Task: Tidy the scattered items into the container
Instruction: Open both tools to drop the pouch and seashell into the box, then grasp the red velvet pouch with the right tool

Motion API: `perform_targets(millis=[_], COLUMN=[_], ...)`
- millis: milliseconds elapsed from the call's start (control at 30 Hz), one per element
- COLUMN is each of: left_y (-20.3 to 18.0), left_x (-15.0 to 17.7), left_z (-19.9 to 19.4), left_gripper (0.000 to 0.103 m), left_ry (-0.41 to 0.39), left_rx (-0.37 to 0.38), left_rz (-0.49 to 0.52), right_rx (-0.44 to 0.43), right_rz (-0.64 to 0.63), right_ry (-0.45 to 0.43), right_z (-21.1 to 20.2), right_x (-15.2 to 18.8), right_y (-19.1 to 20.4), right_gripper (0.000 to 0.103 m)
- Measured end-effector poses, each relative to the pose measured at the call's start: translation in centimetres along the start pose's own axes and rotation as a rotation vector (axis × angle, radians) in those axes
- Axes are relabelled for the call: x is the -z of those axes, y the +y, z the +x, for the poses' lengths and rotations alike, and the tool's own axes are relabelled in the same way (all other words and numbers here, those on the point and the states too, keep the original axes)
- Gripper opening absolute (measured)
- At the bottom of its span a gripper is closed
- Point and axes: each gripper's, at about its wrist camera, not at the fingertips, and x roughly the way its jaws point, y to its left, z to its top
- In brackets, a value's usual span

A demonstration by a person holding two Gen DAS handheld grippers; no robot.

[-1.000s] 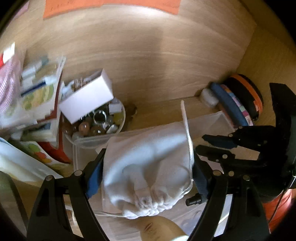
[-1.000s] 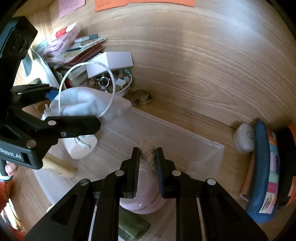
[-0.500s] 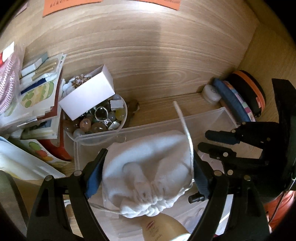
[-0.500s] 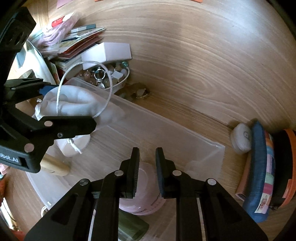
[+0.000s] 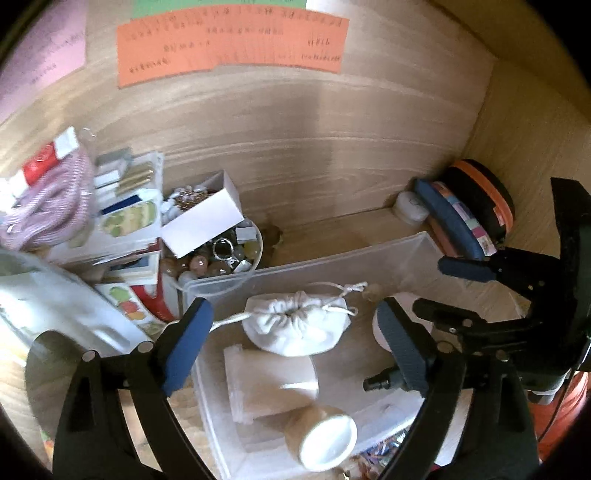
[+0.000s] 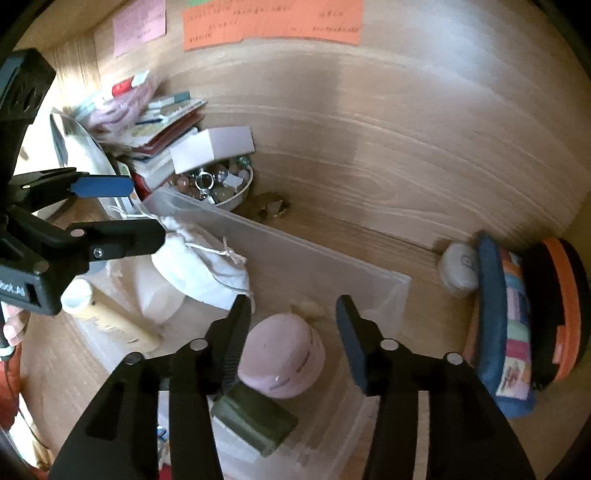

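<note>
Inside the clear plastic container (image 5: 399, 251) the white drawstring pouch (image 5: 295, 326) lies on its side near the left end, its gathered mouth turned up toward the left wrist camera and its cord trailing two ways: one strand runs left over the container wall, the knotted ends point right. The left gripper (image 5: 291, 334) hangs above it with jaws spread wide and nothing between them. Just below the pouch a cream bottle (image 5: 321, 435) lies with its white cap toward the camera, long axis running roughly along the container's short side. In the right wrist view the right gripper (image 6: 291, 332) is also wide apart and empty, above a pink rounded jar (image 6: 282, 360) and a dark green box (image 6: 255, 417) that rest in the container. The container sits on a wooden desk (image 6: 388, 147) with a wooden back panel carrying an orange paper note (image 5: 229, 44) and a pink note (image 6: 138, 26). Beside the container's far left corner stands a bowl of beads (image 5: 221, 254) with a white box (image 5: 203, 225) on top, next to a stack of booklets (image 5: 129, 221). At the far right corner lean a blue patterned pouch (image 6: 506, 332) and a small white round case (image 6: 458, 269)
</note>
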Motion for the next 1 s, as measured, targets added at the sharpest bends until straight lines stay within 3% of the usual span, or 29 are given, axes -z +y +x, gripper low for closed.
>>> perform_targets(millis=[200, 367, 633, 1000], left_y=[-0.7, -1.5, -2.8, -4.9], left_x=[1.7, 3.7, 7.2, 13.4], left_z=[-2.8, -5.1, -7.7, -8.9], left_gripper=[0.094, 0.094, 0.096, 0.1], left_ry=[-0.047, -0.086, -0.116, -0.075], left_rx=[-0.072, -0.128, -0.179, -0.216], left_rz=[0.017, 0.033, 0.042, 0.112], right_rx=[0.005, 0.018, 0.017, 0.022], right_rz=[0.022, 0.02, 0.023, 0.023], right_ry=[-0.041, -0.085, -0.146, -0.14], right_z=[-2.9, -5.8, -9.5, -11.1], right_x=[1.7, 3.8, 7.2, 12.1], right_y=[0.5, 1.5, 3.0, 5.0], right_gripper=[0.053, 0.063, 0.072, 0.073])
